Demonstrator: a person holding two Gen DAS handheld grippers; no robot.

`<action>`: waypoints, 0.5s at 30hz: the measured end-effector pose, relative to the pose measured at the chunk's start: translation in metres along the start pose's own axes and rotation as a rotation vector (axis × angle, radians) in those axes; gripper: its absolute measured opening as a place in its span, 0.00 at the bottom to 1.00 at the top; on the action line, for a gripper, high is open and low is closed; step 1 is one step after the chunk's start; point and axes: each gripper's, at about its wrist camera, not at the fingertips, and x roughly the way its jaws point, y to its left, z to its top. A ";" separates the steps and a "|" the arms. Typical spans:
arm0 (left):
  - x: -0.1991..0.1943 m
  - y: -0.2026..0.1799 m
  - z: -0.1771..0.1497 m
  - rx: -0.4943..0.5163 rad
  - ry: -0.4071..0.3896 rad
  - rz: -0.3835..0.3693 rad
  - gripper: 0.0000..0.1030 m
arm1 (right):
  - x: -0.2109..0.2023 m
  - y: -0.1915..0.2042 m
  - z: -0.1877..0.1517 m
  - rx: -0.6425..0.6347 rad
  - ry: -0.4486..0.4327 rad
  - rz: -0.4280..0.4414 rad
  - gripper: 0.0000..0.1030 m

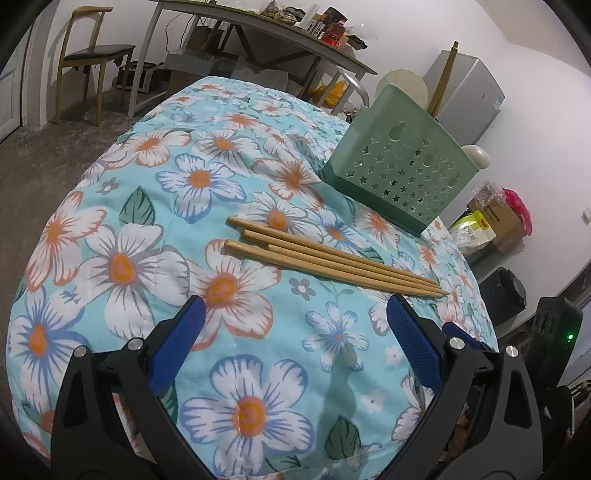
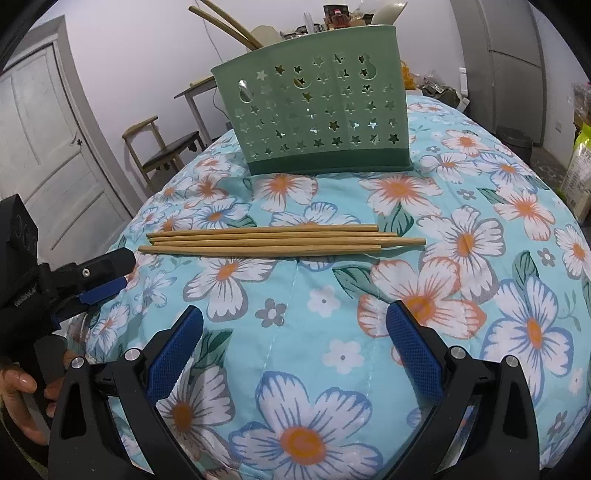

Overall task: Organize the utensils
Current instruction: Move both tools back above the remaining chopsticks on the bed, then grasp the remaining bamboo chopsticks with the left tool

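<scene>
Chopsticks, four, lie bunched on the flowered cloth just near of the green holder. They look light, stiff and smooth, so I'd pinch one mid-length. My right fingers and left fingers both gape, empty.

My left black gripper with blue ribbed pads hangs wide apart, empty. My right one matches: spread, empty. A bare hand grips the left handle.

chopsticks on cloth: 4 | holder: 1 | chopsticks in holder: 2
</scene>
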 end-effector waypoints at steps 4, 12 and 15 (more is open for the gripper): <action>-0.008 -0.007 0.000 0.049 -0.022 -0.031 0.92 | -0.001 0.003 -0.003 -0.012 -0.009 -0.026 0.94; 0.000 -0.008 0.010 0.006 -0.030 -0.100 0.72 | 0.000 0.004 -0.003 0.002 -0.018 -0.038 0.94; 0.011 0.002 0.008 -0.069 0.003 -0.117 0.56 | 0.000 0.004 -0.004 0.006 -0.025 -0.041 0.94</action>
